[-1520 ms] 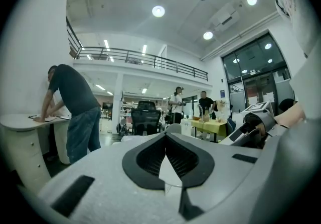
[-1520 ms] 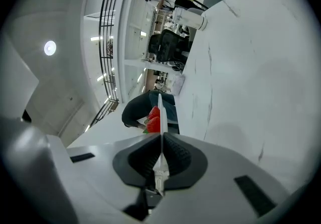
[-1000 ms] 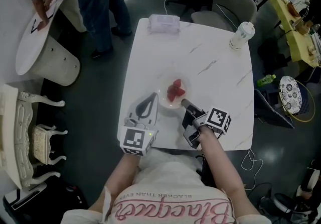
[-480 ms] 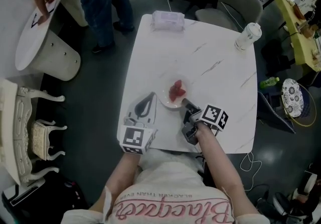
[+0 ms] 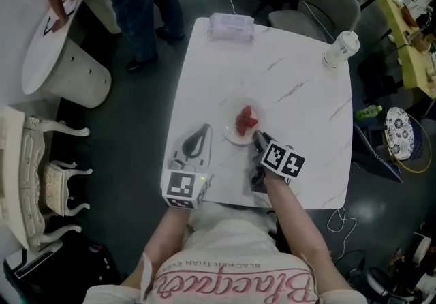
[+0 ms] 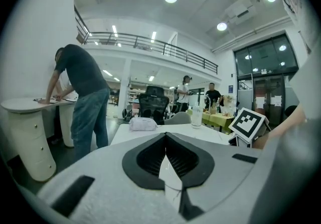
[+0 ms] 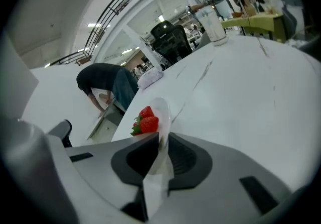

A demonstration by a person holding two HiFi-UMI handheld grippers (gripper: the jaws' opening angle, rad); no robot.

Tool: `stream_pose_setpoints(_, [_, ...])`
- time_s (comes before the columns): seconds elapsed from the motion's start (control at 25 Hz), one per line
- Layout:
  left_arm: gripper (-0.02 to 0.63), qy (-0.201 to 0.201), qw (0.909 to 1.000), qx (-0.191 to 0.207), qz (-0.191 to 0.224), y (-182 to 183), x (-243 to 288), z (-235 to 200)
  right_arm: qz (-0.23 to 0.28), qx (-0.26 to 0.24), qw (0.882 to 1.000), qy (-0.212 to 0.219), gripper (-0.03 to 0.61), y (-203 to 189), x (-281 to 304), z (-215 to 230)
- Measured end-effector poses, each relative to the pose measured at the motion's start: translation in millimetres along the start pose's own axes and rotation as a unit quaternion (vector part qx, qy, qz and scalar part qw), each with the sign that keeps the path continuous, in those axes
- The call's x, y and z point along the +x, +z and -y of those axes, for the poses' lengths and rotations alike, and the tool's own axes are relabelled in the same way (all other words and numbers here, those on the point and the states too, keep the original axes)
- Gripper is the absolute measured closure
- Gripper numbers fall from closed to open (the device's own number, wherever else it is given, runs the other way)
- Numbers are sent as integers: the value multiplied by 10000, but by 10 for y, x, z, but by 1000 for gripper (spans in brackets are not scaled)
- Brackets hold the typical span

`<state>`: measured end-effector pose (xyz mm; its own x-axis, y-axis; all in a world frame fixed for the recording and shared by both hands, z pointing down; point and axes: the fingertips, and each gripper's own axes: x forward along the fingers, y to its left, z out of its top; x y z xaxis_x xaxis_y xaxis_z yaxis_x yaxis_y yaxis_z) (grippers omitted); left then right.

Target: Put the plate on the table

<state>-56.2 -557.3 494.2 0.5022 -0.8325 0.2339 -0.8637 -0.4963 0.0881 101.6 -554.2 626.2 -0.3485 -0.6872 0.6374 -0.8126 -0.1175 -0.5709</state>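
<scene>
The right gripper (image 5: 257,137) was clamped on the near rim of the plate (image 5: 230,133) of strawberries (image 5: 246,118), which seemed down or nearly down on the near middle of the table (image 5: 293,78), probably leaving only the release, while the left gripper (image 5: 204,131) was closed and empty.

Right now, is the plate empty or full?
Not empty. Strawberries lie on the plate, as the head view and the right gripper view both show. The right tool is shut on its rim.
</scene>
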Motion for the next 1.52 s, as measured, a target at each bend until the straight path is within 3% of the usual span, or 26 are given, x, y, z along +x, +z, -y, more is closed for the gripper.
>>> stream_pose_setpoints(0.28, [611, -15, 10000, 33, -53, -51, -61, -7, 64, -1612, 9858, -472, 514, -5, 58, -35])
stream_pose_setpoints(0.48, [611, -20, 10000, 62, -76, -58, -105, -18, 76, -2734, 9565, -1011, 491, 49, 71, -24])
stream_pose_setpoints(0.56, [611, -3, 10000, 59, -79, -62, -128, -31, 48, -3087, 9429, -1252, 514, 37, 82, 20])
stream_pose_setpoints(0.64, [611, 9, 9999, 65, -77, -65, -152, -36, 40, -3236, 9370, -1319, 514, 19, 74, 21])
stream_pose_setpoints(1.04, [611, 63, 9999, 120, 8, -47, -284, 53, 582, -3432, 9318, -1026, 514, 129, -208, -190])
stream_pose_setpoints(1.52, [611, -47, 9991, 264, 313, 187, -637, 582, 1713, -3969, 9011, -345, 546, 362, -1083, -752])
